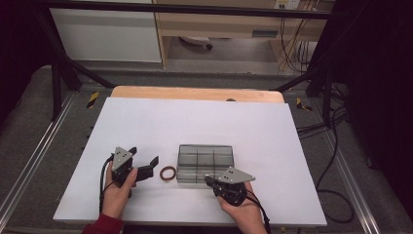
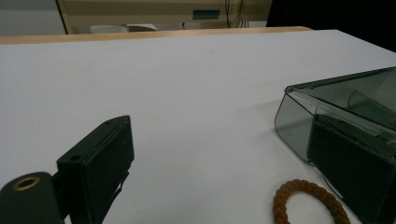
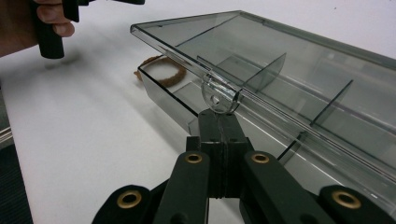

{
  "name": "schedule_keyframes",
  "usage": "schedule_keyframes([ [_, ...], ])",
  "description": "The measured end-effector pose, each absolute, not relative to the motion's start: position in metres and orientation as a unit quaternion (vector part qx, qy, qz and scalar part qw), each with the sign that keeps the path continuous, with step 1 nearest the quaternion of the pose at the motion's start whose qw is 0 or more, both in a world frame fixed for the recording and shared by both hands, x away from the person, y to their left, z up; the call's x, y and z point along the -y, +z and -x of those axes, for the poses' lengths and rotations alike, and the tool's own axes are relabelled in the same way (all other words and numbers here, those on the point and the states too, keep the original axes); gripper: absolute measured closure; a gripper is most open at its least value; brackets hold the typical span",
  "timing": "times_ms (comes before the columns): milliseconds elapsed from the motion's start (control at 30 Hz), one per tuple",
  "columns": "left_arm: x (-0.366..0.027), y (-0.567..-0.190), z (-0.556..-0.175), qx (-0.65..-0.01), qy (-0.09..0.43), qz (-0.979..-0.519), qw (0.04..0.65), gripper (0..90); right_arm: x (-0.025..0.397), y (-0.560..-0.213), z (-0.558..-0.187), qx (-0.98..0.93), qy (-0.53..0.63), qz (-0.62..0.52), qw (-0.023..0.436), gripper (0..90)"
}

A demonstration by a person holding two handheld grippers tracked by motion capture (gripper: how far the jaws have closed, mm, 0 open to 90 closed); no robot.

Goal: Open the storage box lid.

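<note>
On the white tabletop [image 1: 146,122], the right tool [image 3: 218,108] pinches the smoky clear plastic compartment box's [image 1: 205,162] lid tab [image 3: 217,94]; the left tool [image 1: 145,165] gapes beside a brown braided ring [image 1: 168,172].

Clear smoky compartment box [image 1: 205,163], six cells, mid-table, lid [image 3: 261,60] tilted up at front edge. Brown braided ring [image 1: 168,172] flat just left of it.

The person is wearing a dark red sleeve [image 1: 104,225] on the left arm. Both tongs, left [image 1: 144,165] and right [image 1: 208,181], are showing black bodies, grey three-cornered top plates, trailing black cables, and brass-ringed pivot holes at the jaw links [image 3: 193,158]
</note>
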State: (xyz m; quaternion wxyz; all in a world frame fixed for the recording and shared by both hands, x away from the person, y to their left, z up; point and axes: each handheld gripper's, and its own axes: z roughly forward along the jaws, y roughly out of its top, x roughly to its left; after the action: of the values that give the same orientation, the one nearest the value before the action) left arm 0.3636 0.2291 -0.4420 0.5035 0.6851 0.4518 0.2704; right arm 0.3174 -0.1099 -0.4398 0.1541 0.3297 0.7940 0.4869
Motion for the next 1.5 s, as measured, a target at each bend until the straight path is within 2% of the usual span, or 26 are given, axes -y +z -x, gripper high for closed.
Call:
schedule_keyframes([
  [1500,-0.203,-0.438,-0.355,-0.381,0.251,-0.729,0.51,10.1,0.116,-0.415,-0.326,-0.779,0.508,-0.32,0.178,90.0],
])
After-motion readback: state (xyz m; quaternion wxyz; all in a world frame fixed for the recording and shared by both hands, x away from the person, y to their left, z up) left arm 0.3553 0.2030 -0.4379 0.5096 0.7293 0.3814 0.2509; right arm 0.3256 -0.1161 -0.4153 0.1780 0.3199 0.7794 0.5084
